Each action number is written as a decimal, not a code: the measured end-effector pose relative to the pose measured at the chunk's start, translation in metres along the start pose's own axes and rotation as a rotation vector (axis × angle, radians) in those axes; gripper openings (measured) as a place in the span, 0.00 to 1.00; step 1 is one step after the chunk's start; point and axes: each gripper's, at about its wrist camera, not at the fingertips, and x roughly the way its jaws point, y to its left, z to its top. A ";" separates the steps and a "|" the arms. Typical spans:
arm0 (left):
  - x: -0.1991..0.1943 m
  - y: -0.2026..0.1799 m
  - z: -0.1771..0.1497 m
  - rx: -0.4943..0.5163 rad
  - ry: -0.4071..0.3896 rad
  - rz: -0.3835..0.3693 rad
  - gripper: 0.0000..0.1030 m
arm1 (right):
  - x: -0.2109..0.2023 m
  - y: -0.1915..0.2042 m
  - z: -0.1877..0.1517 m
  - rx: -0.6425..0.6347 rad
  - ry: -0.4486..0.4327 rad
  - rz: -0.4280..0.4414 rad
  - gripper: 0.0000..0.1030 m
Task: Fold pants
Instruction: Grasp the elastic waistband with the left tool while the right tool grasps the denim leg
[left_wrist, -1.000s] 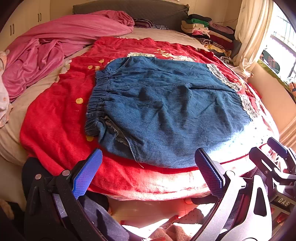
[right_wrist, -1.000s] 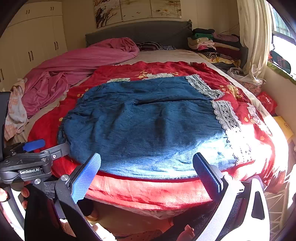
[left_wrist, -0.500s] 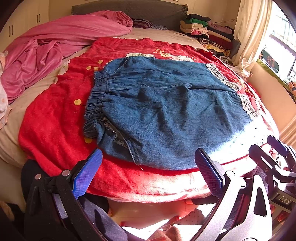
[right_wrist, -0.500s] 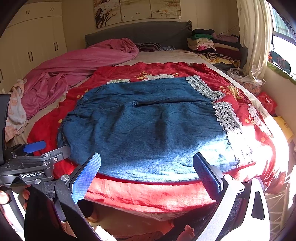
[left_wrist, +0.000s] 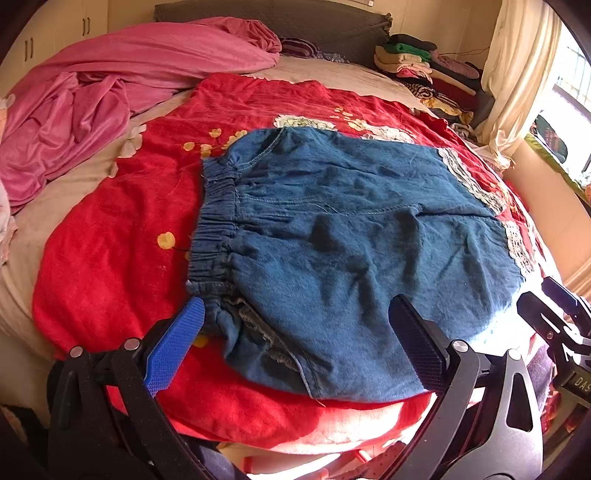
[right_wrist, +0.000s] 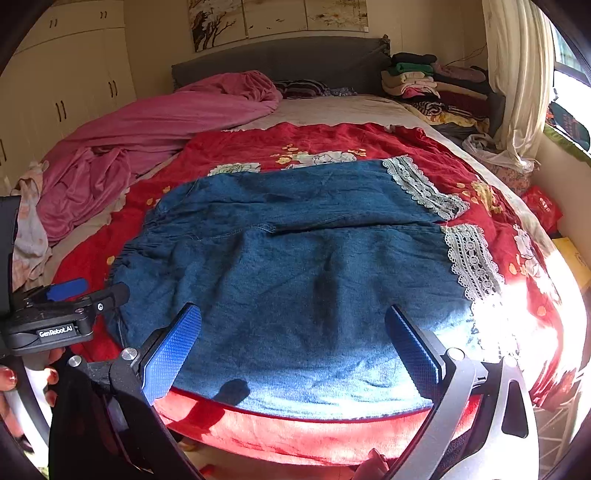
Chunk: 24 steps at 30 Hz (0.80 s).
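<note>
Nearest, the left gripper (left_wrist: 295, 332) and the right gripper (right_wrist: 293, 339) both gape wide with nothing between their blue-padded fingers, poised at the near edge of the bed. Just beyond them the blue denim lace-trimmed pants (right_wrist: 295, 266) lie spread flat on a red floral blanket (left_wrist: 110, 251). Farther back sits a crumpled pink sheet (right_wrist: 155, 125), then a stack of folded clothes (right_wrist: 424, 81).

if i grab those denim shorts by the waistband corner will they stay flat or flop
The denim shorts will likely flop: the cloth lies wrinkled and follows the red blanket, so it looks soft. The gathered elastic waistband would probably bunch in a pinch. The lace hems should trail and may drag, since both legs lie spread wide.
</note>
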 end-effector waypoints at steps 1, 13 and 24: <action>0.004 0.004 0.005 -0.003 0.002 0.001 0.91 | 0.005 0.002 0.007 -0.016 -0.006 -0.003 0.96; 0.050 0.078 0.073 -0.086 0.029 0.088 0.91 | 0.062 0.016 0.071 -0.171 0.012 -0.024 0.96; 0.110 0.100 0.122 -0.049 0.059 0.019 0.91 | 0.122 0.020 0.127 -0.234 0.082 -0.014 0.96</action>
